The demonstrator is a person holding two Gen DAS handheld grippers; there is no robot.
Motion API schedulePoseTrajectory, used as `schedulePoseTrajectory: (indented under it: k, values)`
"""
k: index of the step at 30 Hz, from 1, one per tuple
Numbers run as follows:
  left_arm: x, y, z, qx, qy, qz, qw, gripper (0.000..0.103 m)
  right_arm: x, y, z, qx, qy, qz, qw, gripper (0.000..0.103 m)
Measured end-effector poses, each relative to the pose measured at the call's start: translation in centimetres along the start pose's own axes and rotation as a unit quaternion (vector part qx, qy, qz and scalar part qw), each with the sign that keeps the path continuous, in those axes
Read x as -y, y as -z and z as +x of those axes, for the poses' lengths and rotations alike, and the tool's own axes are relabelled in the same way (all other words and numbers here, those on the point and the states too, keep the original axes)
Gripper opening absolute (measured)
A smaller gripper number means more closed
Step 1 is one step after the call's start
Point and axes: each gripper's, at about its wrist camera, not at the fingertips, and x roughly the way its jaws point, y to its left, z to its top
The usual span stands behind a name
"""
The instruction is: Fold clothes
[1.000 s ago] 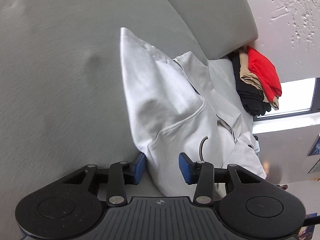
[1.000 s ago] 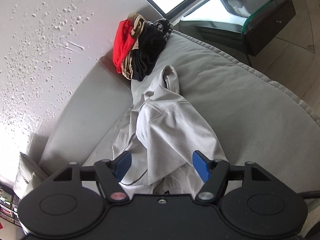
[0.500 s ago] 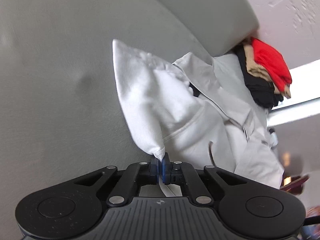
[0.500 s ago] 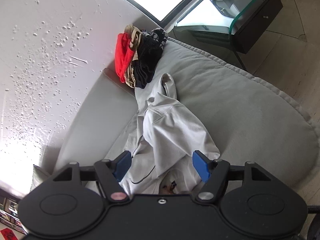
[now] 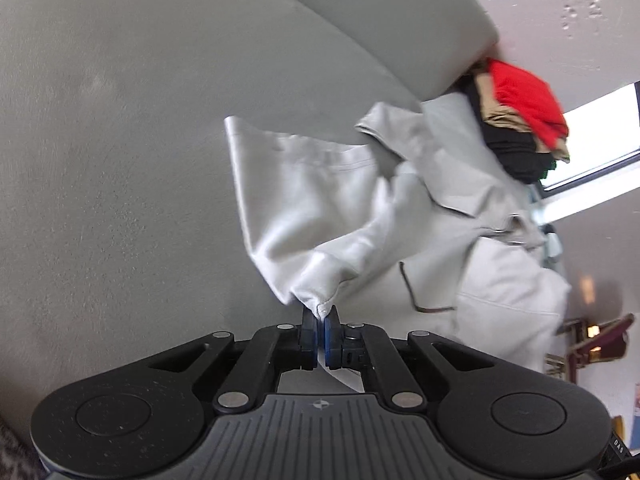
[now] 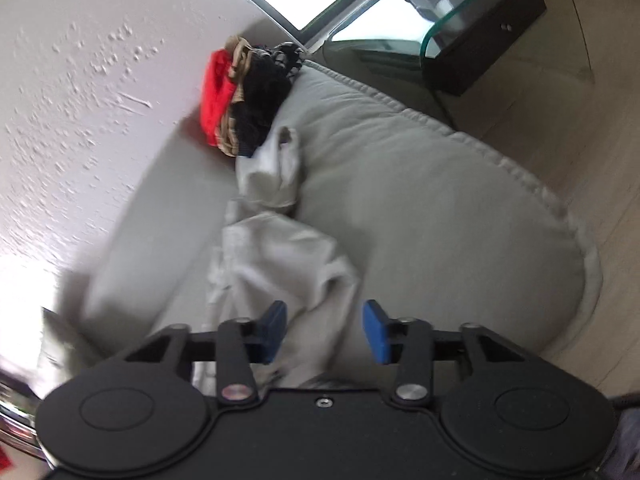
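The left gripper [image 5: 320, 318] had its blue-padded jaws pinched tight on a bunched corner of the pale grey garment [image 5: 320, 208], a soft, matte cotton-like piece with stitched seams and a thin dark drawcord [image 5: 412, 292] curling out of its folds. From that pinched point the cloth fanned upward into a smooth, flat-looking panel with one crisp straight edge, then crumpled into heavier folds to the right. The garment lay on a grey sofa seat [image 5: 120, 180] of finely woven, faintly grained fabric, with a rounded, padded backrest [image 5: 360, 20] above it. In the right wrist view the same garment [image 6: 288, 248] stretched as a long rumpled strip along the cushion [image 6: 440, 220], whose edge carried a thick corded welt. The right gripper [image 6: 325, 332] stood with its jaws partway apart and closing; a fold of the garment lay between the blue pads, which were not yet pressing on it. At the far end of the sofa, against the rough, pitted plaster wall [image 6: 80, 80], sat a stack of folded clothes [image 6: 248, 96], red on one side, then tan, then black, the garment's far end touching its base. Beyond the cushion stood a table with a curved glass top [image 6: 448, 28] and a dark boxy body on a pale wood-look floor [image 6: 580, 128]. The right view was motion-blurred, so finer weave could not be made out.
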Motion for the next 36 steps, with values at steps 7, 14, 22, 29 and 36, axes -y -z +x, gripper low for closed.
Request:
schedulePoseTrajectory:
  k: [7, 14, 22, 29, 36]
  values:
    - [0.0, 0.3, 0.5, 0.011, -0.006, 0.019, 0.9998, 0.008, 1.5, -0.3, 4.1, 0.007, -0.007, -0.084, 0.996, 0.041]
    - [0.4, 0.5, 0.7, 0.013, -0.014, 0.03, 0.9994, 0.009, -2.1, 3.3, 5.1, 0.051, 0.073, -0.341, 0.936, 0.036]
    - [0.8, 0.5, 0.8, 0.016, -0.022, 0.039, 0.9989, 0.009, -4.7, 4.5, 7.8, 0.12, 0.122, -0.422, 0.89, 0.036]
    - [0.6, 0.3, 1.1, 0.021, 0.003, 0.014, 0.9997, 0.023, -6.4, 5.0, 9.7, 0.124, 0.135, -0.451, 0.874, 0.009]
    - [0.4, 0.1, 0.5, 0.02, 0.026, -0.016, 0.9993, 0.002, -1.5, 1.3, 4.4, 0.097, 0.051, -0.068, 0.992, 0.002]
